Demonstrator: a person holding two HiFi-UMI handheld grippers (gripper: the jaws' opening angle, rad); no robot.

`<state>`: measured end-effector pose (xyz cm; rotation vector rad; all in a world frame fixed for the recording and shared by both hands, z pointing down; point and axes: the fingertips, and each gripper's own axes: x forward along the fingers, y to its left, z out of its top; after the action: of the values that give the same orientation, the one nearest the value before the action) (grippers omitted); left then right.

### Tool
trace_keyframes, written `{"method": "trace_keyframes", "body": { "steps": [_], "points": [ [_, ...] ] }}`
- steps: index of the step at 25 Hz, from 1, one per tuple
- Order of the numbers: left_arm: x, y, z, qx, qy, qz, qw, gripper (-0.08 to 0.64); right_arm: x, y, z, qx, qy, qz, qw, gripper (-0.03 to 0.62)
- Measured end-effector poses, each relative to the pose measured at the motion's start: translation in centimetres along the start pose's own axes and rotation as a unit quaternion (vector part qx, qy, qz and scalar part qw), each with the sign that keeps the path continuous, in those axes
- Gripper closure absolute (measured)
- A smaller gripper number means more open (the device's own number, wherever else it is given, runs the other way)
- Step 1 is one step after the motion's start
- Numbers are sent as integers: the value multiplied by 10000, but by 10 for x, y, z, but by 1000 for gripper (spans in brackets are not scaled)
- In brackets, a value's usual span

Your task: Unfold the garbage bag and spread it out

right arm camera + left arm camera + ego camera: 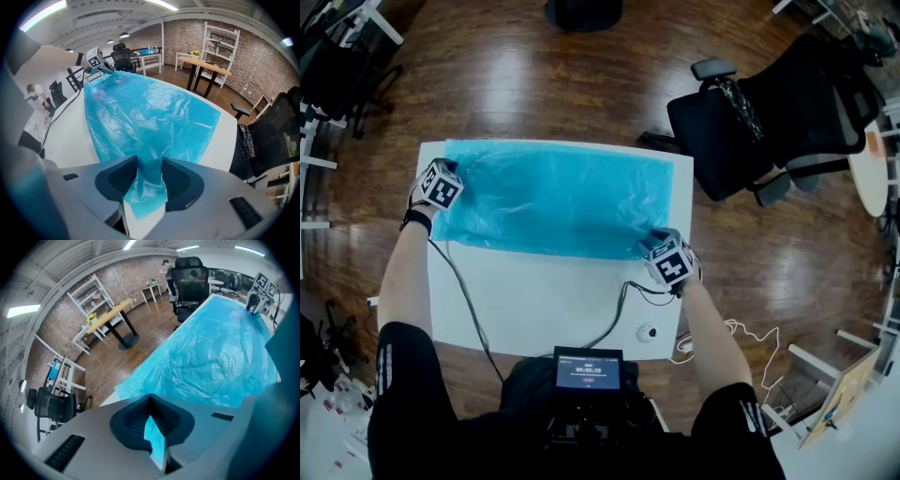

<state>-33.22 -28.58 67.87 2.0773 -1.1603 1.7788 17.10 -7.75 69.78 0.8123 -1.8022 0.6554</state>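
A: Left gripper [151, 404] first: jaws together, a thin sliver of the garbage bag [553, 197] pinched between the pads.

B: The right gripper [149, 161] has its jaws apart. A bunched fold of the bag fills the gap and brushes both pads.

A: Under them is a white counter [534, 300], with cables [464, 291] trailing over its bare near half. Around it there's dark wooden floor [534, 75], and a black office chair [750, 131] just off the far right corner. The right gripper view shows a brick wall [262, 42] and a white shelf [220, 42].

B: Anything we can't make out?

A: In the head view each marker cube covers the spot its gripper sits on: the left at the bag's left edge, the right at its near right corner. A small round thing [648, 331] by the counter's front edge is too small to name.

B: And the bag?

A: Translucent bright blue, opened into one wide sheet across the counter's far half, right up to the far edge. It's crinkled all over.
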Motion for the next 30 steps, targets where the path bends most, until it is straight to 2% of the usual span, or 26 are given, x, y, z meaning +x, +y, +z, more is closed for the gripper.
{"method": "trace_keyframes", "body": {
  "steps": [3, 10, 15, 19, 23, 26, 30],
  "points": [
    [-5, -10, 4, -16, -270, -55, 9996, 552, 0, -1, -1, -1, -8, -17, 10000, 387],
    [-34, -18, 6, 0, -576, 189, 9982, 554, 0, -1, -1, 70, -85, -51, 9999, 386],
    [-54, -25, 6, 116, -768, 347, 9964, 554, -25, -4, 17, 28, -670, -251, 9974, 390],
    [-73, -32, 4, 159, -1036, 444, 9935, 554, -66, -13, 46, -298, -1183, -452, 9915, 388],
    [-100, -44, 6, 287, -1518, 493, 9868, 554, -88, -36, 81, -624, -1590, -588, 9836, 388],
    [-120, -56, 9, 518, -1836, 536, 9802, 554, -85, -52, 101, -928, -1626, -650, 9802, 373],
    [-149, -68, 16, 623, -2224, 595, 9711, 554, -68, -62, 124, -1278, -1527, -628, 9780, 365]
  ]
}}
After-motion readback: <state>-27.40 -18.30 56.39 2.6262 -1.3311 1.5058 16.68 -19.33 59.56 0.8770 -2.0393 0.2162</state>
